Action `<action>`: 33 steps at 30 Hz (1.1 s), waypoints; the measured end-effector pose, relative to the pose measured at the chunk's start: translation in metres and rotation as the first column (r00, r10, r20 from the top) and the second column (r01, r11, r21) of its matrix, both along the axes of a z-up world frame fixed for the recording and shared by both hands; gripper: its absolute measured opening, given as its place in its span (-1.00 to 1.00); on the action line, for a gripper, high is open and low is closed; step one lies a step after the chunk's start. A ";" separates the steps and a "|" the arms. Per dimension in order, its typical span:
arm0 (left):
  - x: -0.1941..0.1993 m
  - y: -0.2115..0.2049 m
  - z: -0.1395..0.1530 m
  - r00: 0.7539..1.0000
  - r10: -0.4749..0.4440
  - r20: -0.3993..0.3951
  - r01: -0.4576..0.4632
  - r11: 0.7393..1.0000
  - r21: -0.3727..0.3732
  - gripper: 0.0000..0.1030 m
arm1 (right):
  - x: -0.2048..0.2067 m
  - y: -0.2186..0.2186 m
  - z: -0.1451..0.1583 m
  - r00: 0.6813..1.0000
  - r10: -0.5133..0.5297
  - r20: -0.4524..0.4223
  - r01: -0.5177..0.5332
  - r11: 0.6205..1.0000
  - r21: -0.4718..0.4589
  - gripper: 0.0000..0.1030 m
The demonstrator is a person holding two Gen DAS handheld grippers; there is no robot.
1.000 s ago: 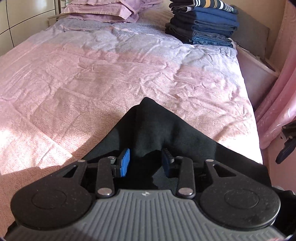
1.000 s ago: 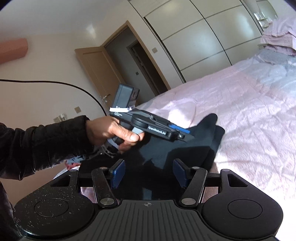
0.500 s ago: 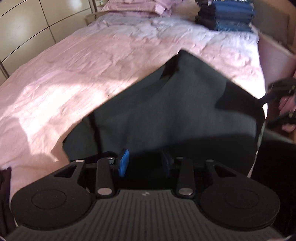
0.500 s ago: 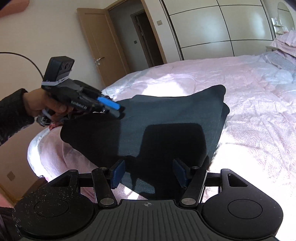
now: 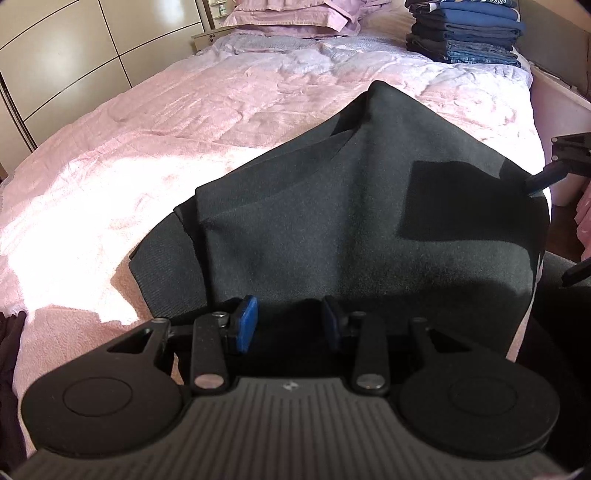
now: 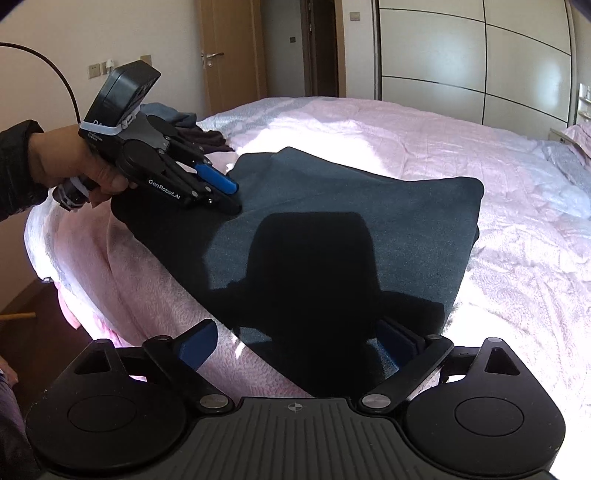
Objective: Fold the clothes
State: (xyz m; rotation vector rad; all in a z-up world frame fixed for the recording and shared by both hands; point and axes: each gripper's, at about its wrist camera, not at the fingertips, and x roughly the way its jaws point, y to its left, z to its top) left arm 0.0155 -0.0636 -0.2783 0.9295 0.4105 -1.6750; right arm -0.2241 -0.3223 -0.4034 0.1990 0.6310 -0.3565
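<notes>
- Vs half a second back: right gripper [image 6: 297, 345] jaws now spread wide; before they sat closer together. Dark garment [image 6: 332, 229] lies flatter on the pink bedspread [image 6: 461, 155], more of it down on the bed.
- Left gripper [image 5: 289, 323] in its own view: blue pads [image 5: 246, 325] part-open, garment edge running between them; cannot tell if they actually pinch it.
- Right wrist view shows the left gripper [image 6: 221, 192] from outside, in the person's hand [image 6: 70, 162], fingers nearly together, tips at the garment's far-left corner; contact looks likely, grip unclear.
- Right gripper holds nothing; garment's near corner sits between its open pads, its shadow cast on the cloth.
- Garment: folded, near the bed's foot edge, one corner pointing up the bed.
- Only left view: stack of folded clothes [image 5: 465, 31] at the far right of the bed, pillows [image 5: 291, 16] at the head.
- Only right view: door [image 6: 231, 55], wardrobe panels [image 6: 480, 55], crumpled dark clothes [image 6: 199, 138] behind the left gripper.
</notes>
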 end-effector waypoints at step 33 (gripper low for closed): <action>0.000 0.088 0.033 0.989 -0.134 0.065 0.140 0.987 -0.084 -0.06 | 0.018 0.039 0.028 0.962 0.184 -0.203 -0.242 0.916 -0.320 0.31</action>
